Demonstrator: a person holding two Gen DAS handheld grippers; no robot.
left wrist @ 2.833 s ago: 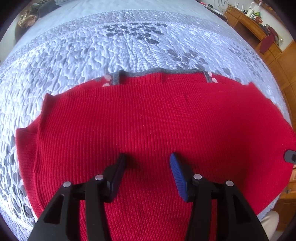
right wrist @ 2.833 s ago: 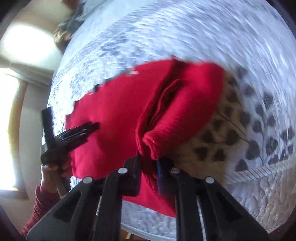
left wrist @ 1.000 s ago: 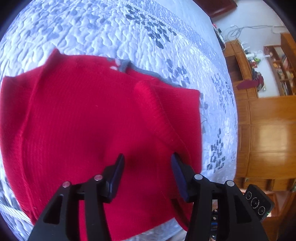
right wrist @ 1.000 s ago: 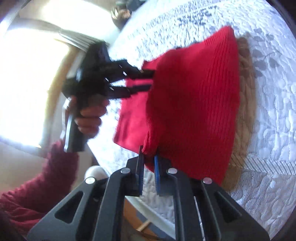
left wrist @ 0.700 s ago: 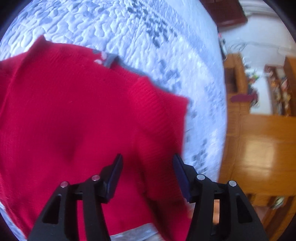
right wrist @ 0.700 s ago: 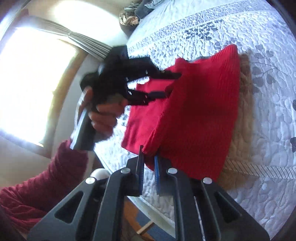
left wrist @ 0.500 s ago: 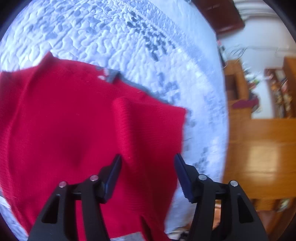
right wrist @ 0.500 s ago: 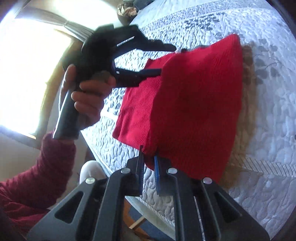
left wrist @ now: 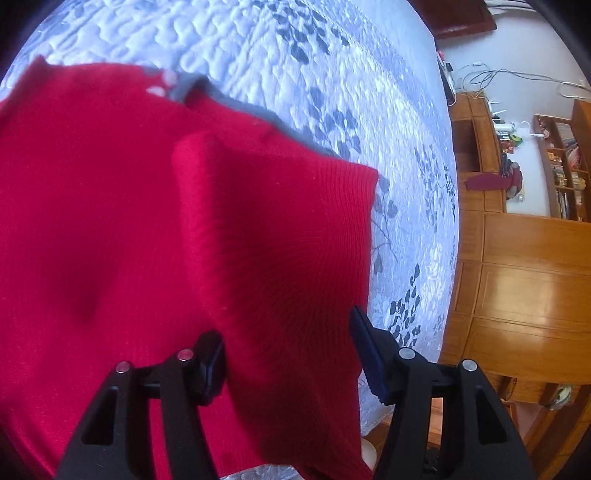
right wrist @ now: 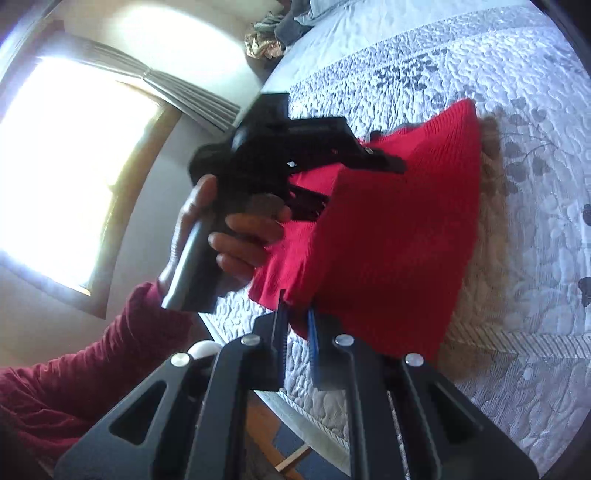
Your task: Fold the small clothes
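Note:
A red knit sweater (left wrist: 110,221) with a grey collar (left wrist: 192,83) lies on the quilted bedspread (left wrist: 332,74). Its right part is lifted into a raised flap (left wrist: 288,240). My left gripper (left wrist: 288,354) is open, and this flap hangs between its spread fingers. In the right wrist view, my right gripper (right wrist: 295,321) is shut on the lower corner of the sweater (right wrist: 399,240) and holds it up off the bed. A hand (right wrist: 243,236) in a dark red sleeve holds the left gripper, whose upper finger (right wrist: 384,162) reaches over the flap's top edge. The lower finger is hidden behind the fabric.
The bed's near edge (right wrist: 314,406) runs just under my right gripper. Wooden cabinets (left wrist: 524,277) and bookshelves (left wrist: 565,177) stand to the right of the bed. A bright window (right wrist: 66,177) is on the left. Crumpled clothes (right wrist: 273,33) lie at the far end of the bed.
The left gripper's jaws have widened and it has moved in over the raised flap, which now sits between its fingers. The right gripper stays shut on the corner, lifted slightly.

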